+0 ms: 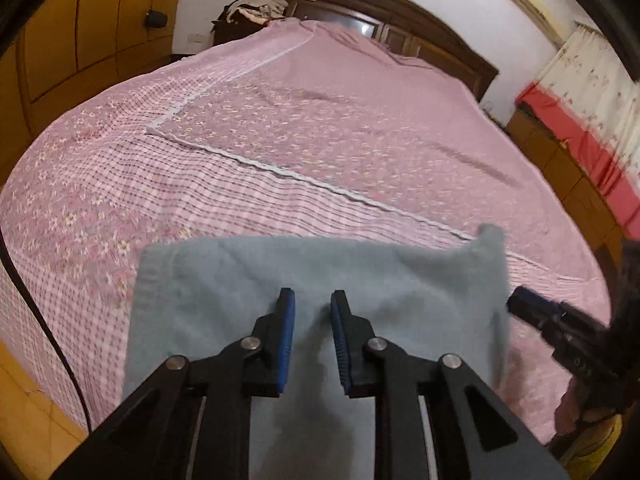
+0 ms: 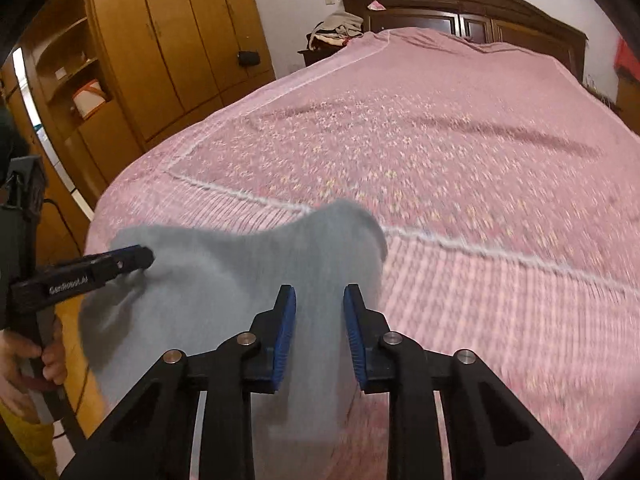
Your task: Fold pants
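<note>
Pants (image 1: 312, 280) on the near edge of the bed (image 1: 340, 128), headboard (image 1: 400, 12) far behind, wardrobe (image 2: 172, 40) left

one pair of pants (image 1: 312, 280), two tongs, left (image 1: 313, 312) and right (image 2: 320, 308), one bed (image 1: 320, 140), one wardrobe (image 2: 180, 40)

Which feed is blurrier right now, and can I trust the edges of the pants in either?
Right wrist view: heavy motion blur, pants edges smeared, bedspread pattern streaked. Left wrist view: sharper, pants outline readable, right corner soft; fisheye bends the bed edges in both.
</note>
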{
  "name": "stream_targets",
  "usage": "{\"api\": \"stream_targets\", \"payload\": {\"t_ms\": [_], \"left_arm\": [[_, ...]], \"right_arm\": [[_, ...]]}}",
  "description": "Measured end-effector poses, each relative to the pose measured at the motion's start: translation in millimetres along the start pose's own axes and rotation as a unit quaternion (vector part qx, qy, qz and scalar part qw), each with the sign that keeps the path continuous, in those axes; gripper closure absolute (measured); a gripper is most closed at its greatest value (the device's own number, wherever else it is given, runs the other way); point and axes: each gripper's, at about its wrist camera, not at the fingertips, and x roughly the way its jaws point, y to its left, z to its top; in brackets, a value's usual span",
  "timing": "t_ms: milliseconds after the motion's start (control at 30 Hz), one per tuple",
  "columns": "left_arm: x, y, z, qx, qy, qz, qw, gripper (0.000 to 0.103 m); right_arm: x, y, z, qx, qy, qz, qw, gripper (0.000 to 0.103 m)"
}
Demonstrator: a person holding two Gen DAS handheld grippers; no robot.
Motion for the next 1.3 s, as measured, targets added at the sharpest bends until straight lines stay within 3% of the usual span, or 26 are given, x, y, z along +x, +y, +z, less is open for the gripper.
{"api": "stream_targets", "payload": {"t_ms": [100, 167, 333, 500, 733, 967, 1100, 1300], "left_arm": [[17.8, 9.9, 8.3, 0.006, 0.003, 0.042, 0.9991, 0.084], [28.6, 19.4, 9.6, 0.007, 0.006, 0.057, 0.9983, 0.089], [37.9, 38.9, 7.5, -0.012, 0.008, 0.039, 0.9991, 0.095], [23.8, 37.8, 1.5, -0.004, 0.010, 0.035, 0.9993, 0.095], [-18.2, 39.5, -22.5, -0.002, -0.001, 0.030, 0.9996, 0.079], [-46.6, 32.1, -45.4, -0.012, -0.007, 0.027, 0.9995, 0.079], [-57.1, 25.8, -56.8, -0.008, -0.010, 0.017, 0.9998, 0.079], [-46.2, 36.5, -75.8, -0.025, 0.026, 0.047, 0.9982, 0.084]], "right_arm": [[23.7, -2.2, 8.4, -0.005, 0.014, -0.045, 0.999, 0.078], [43.2, -8.2, 10.5, 0.000, 0.025, -0.059, 0.998, 0.078], [59.4, -12.5, 14.5, 0.002, 0.012, -0.080, 0.997, 0.078], [53.7, -16.2, 17.5, 0.016, 0.009, -0.062, 0.998, 0.078], [20.9, -31.3, 8.1, 0.062, 0.015, -0.033, 0.997, 0.075], [-15.0, -32.0, -21.1, 0.074, 0.025, -0.008, 0.997, 0.070], [-23.0, -30.2, -37.7, 0.094, 0.035, 0.026, 0.995, 0.068], [-8.6, -29.3, -56.9, 0.120, 0.064, 0.050, 0.989, 0.067]]}}
